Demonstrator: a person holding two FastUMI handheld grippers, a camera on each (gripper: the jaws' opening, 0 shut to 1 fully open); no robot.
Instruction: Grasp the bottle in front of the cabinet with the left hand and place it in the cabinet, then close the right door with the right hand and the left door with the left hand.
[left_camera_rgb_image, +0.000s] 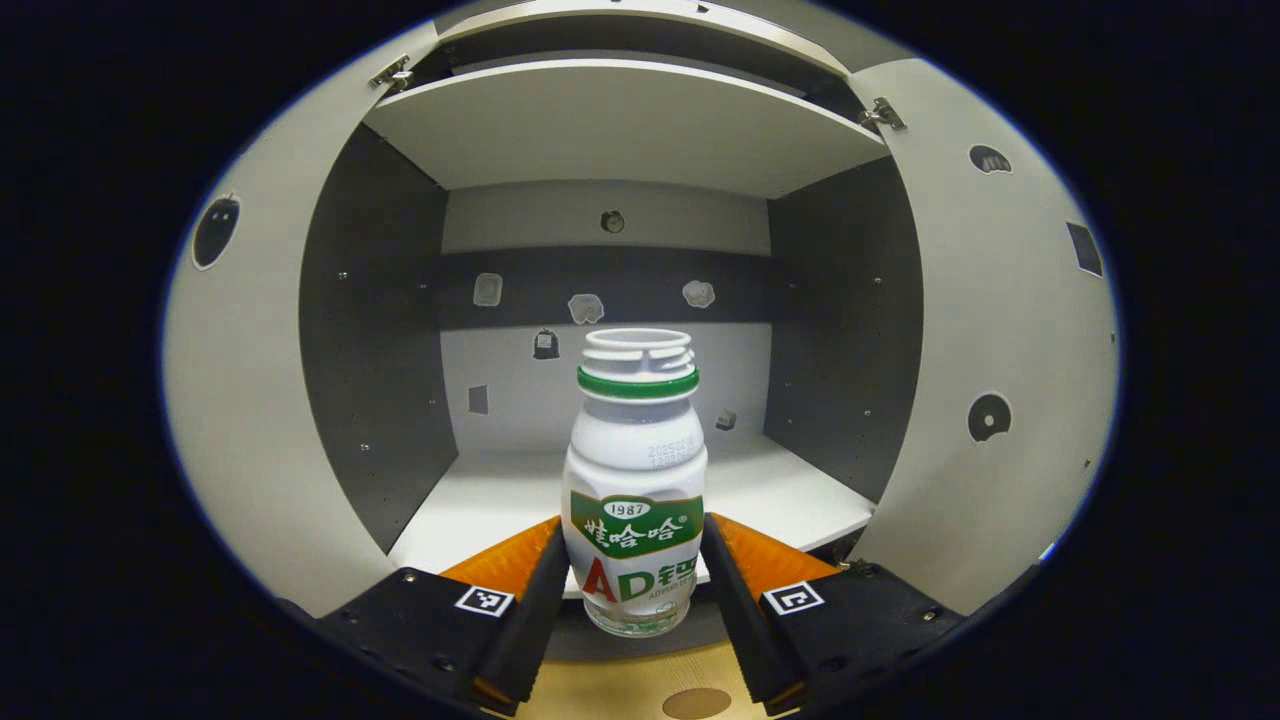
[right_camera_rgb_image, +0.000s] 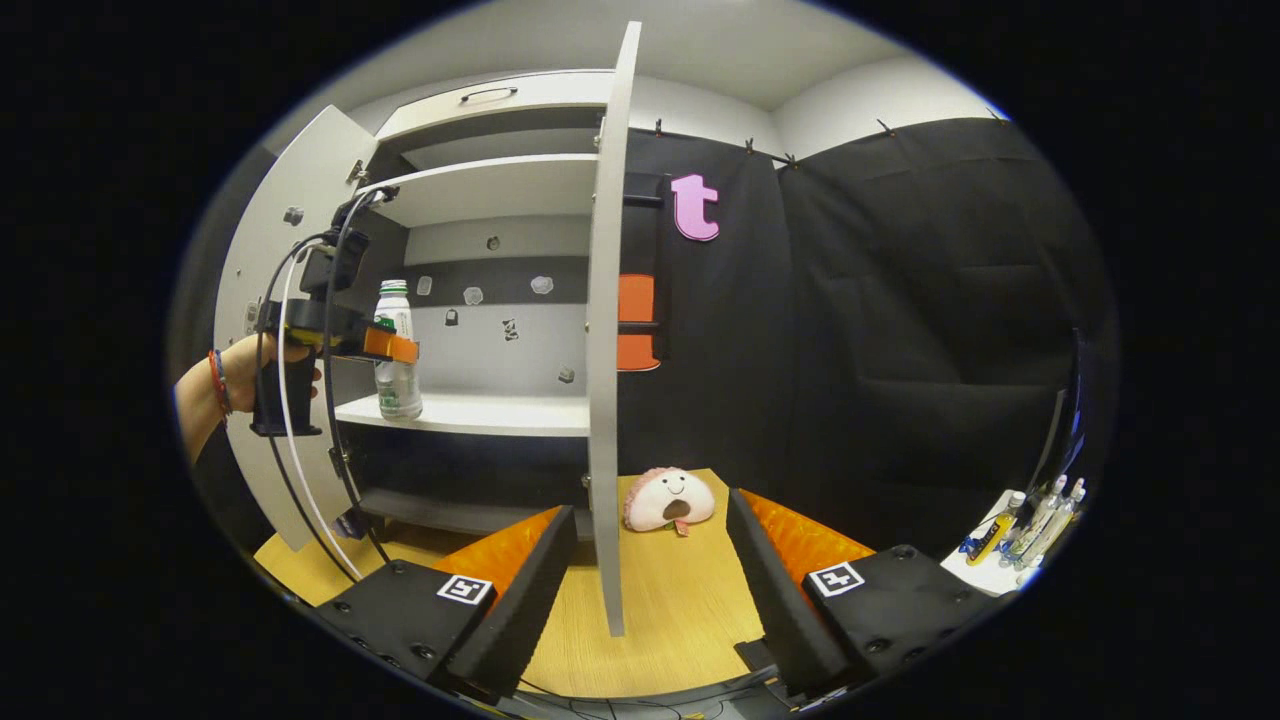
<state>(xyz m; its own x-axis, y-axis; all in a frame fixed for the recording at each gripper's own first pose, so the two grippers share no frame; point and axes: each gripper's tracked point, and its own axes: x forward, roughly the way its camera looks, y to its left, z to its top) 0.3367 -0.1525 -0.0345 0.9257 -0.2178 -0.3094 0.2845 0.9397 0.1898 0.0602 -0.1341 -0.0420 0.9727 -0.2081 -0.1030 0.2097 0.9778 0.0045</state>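
Carrying the bottle (left_camera_rgb_image: 635, 490) upright between your left gripper (left_camera_rgb_image: 635, 600) fingers, you hold it just at the cabinet (right_camera_rgb_image: 480, 415) shelf's front edge for set-down; right of it, your right gripper (right_camera_rgb_image: 650, 590) waits wide open, straddling the right door (right_camera_rgb_image: 605, 330).

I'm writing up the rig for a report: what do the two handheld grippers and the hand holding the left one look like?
Each gripper has a black body with square black-and-white tags on top, as on the right gripper and the left gripper. Seen from the right gripper view, black and white cables loop from the left one, and the hand wears a red wrist band.
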